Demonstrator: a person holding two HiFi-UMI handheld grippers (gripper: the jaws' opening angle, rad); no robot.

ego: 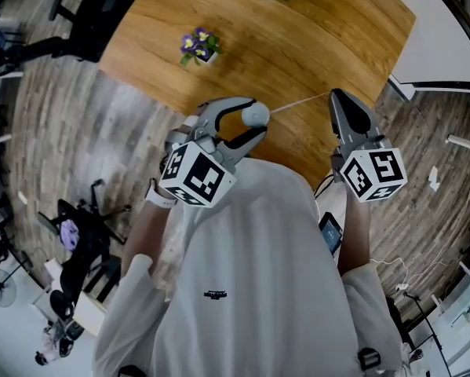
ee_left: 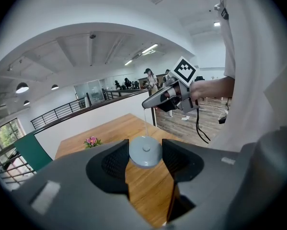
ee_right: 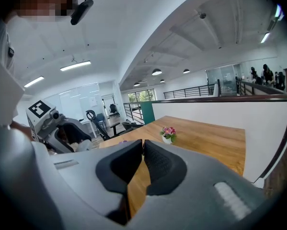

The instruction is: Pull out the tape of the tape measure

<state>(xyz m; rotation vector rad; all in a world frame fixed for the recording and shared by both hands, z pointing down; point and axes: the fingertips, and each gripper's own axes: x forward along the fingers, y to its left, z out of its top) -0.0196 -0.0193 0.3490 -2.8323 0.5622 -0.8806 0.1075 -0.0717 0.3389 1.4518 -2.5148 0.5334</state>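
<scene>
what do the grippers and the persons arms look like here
Both are grey with tapering fingers: left tongs, right tongs. The insides carry black ribbed pads. Each has a white cube at the back, printed with black square markers. A black cable hangs from the right one. The person wears a white top.

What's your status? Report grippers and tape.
Left gripper shut on tape measure. Right gripper shut on tape, pulled out between them. Nothing in the way over the table.
</scene>
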